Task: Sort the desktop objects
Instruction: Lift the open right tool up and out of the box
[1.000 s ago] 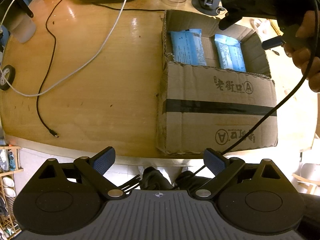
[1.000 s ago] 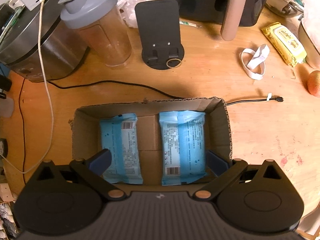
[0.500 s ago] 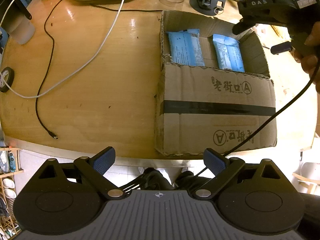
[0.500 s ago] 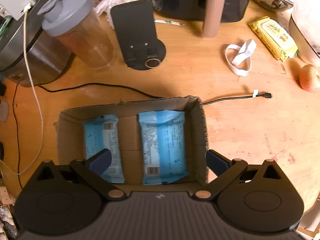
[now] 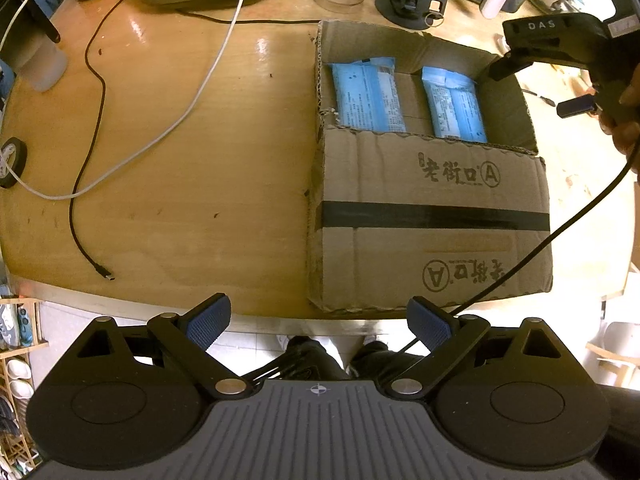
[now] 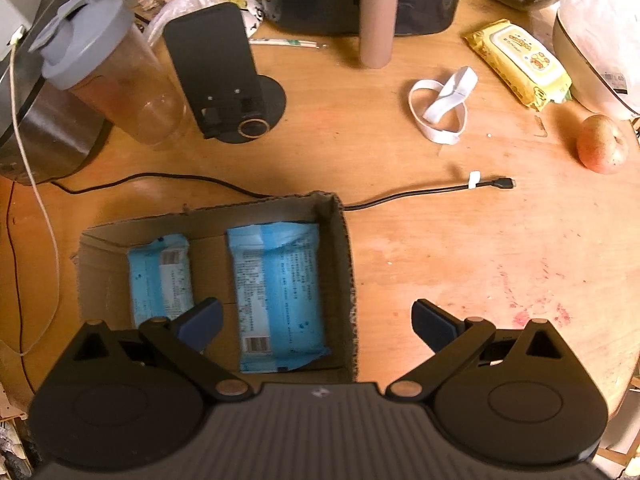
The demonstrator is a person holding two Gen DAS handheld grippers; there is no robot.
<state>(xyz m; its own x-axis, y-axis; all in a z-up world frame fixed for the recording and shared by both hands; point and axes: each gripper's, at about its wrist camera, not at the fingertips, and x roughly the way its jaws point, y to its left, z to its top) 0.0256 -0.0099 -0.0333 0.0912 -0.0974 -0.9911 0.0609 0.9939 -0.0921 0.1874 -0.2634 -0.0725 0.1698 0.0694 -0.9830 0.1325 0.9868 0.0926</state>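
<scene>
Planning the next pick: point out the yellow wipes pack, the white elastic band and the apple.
yellow wipes pack (image 6: 518, 64), right wrist view, white label on top.
white elastic band (image 6: 440, 106), right wrist view, crossing of its loops.
apple (image 6: 601, 144), right wrist view, middle of its skin.

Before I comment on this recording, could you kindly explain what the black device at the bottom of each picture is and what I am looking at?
There is no robot. A person holds a hand-held gripper in each hand, and each carries a wide-angle camera looking forward along its two blue-padded fingers. The black shape at the bottom is that tool itself.

One picture comes from the left hand-held gripper, near the table edge; the other from the right hand-held gripper, above the box. Both are open and hold nothing.

The box holds two blue packs. Around it lie a black cable, a white band, a yellow wipes pack, a fruit, a shaker bottle and a phone stand.
</scene>
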